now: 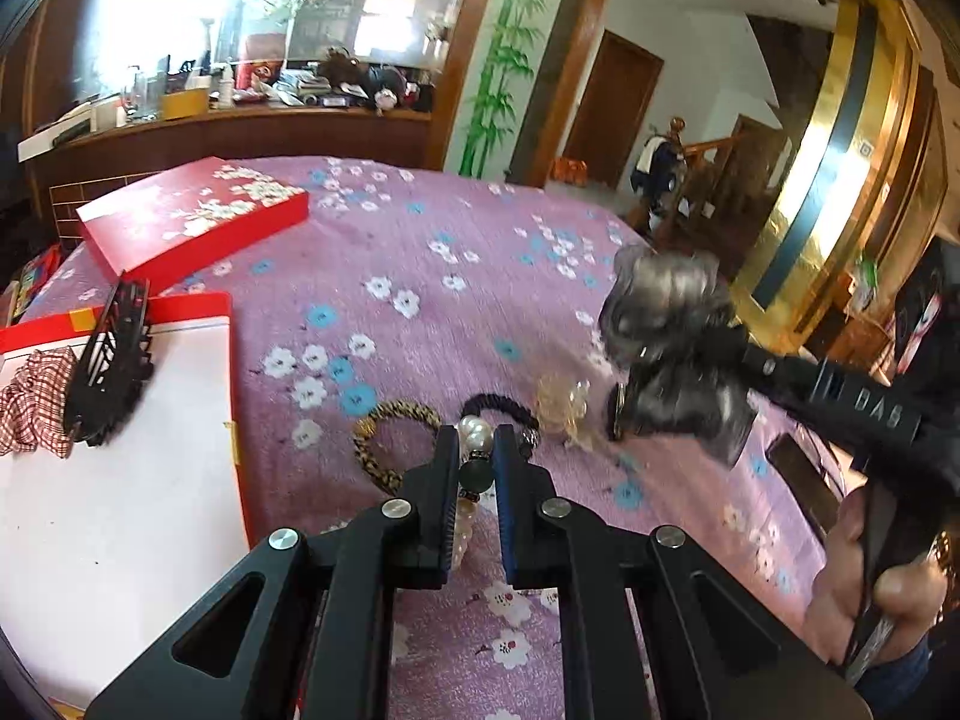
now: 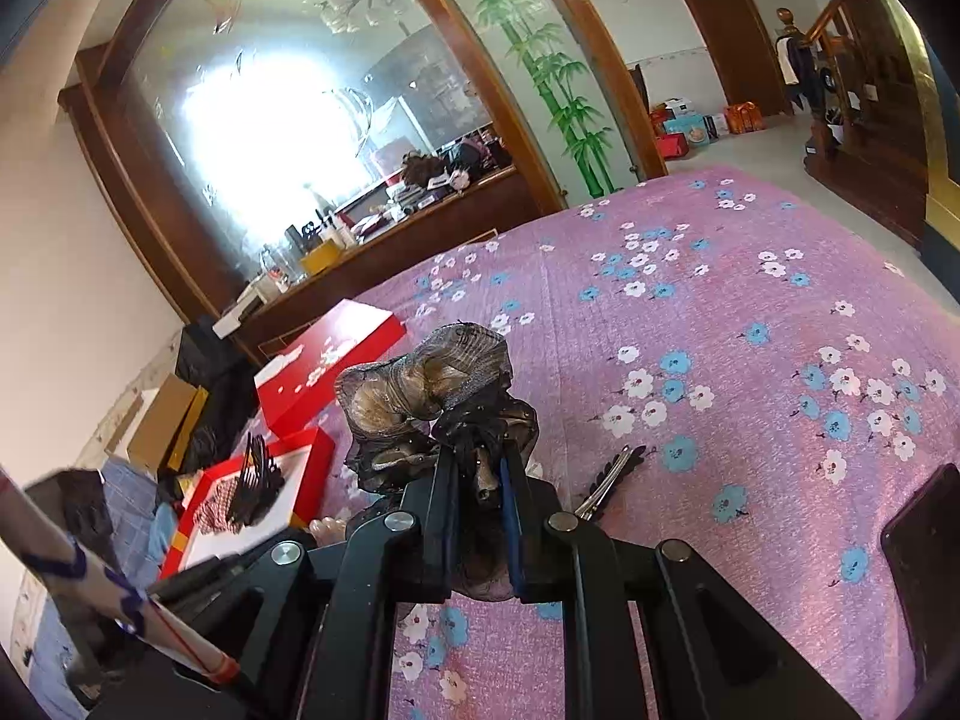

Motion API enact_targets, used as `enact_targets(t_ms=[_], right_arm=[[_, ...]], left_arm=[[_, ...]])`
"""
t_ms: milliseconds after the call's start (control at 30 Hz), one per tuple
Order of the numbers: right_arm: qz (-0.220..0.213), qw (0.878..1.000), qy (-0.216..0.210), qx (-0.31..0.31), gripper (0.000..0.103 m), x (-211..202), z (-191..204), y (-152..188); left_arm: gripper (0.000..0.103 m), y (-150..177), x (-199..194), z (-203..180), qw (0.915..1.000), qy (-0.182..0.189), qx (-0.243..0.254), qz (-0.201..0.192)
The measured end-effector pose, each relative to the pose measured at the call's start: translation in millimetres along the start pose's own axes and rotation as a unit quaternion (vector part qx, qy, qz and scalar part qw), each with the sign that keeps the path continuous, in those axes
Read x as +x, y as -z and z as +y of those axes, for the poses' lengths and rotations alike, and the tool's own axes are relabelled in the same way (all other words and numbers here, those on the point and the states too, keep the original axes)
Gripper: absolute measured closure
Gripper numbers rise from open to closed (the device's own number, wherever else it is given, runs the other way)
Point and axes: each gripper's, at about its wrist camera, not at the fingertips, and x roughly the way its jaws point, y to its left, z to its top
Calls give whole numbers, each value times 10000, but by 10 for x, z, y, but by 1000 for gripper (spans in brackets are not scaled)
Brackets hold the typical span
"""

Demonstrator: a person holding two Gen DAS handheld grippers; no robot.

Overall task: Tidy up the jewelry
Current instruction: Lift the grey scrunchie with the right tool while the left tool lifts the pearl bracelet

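My left tool (image 1: 475, 468) grips one pearl bracelet (image 1: 477, 435); right tool (image 2: 480, 474) grips one grey bow (image 2: 432, 396). Bed (image 1: 420, 300): two hair ties (image 1: 390, 438).

Left gripper (image 1: 475, 450) angled downward, jaws nearly closed on something between the fingertips, right gripper (image 2: 480, 468) angled downward, jaws clamped, load protruding beyond the fingertips

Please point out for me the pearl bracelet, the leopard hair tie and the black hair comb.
pearl bracelet (image 1: 477, 435), left wrist view, on a large white pearl
leopard hair tie (image 1: 367, 456), left wrist view, on its left arc
black hair comb (image 1: 111, 369), left wrist view, on the middle of its body
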Motion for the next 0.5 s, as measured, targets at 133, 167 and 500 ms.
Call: enact_targets(t_ms=[133, 167, 500], right_arm=[[72, 9999, 21, -153, 90, 37, 69, 47], [70, 9998, 30, -188, 90, 40, 81, 58], [141, 9986, 122, -499, 90, 87, 194, 127]], left_arm=[[92, -5, -63, -40, 9998, -90, 106, -159], [92, 3, -92, -48, 9997, -110, 127, -199], [92, 12, -37, -68, 9979, -545, 271, -225]])
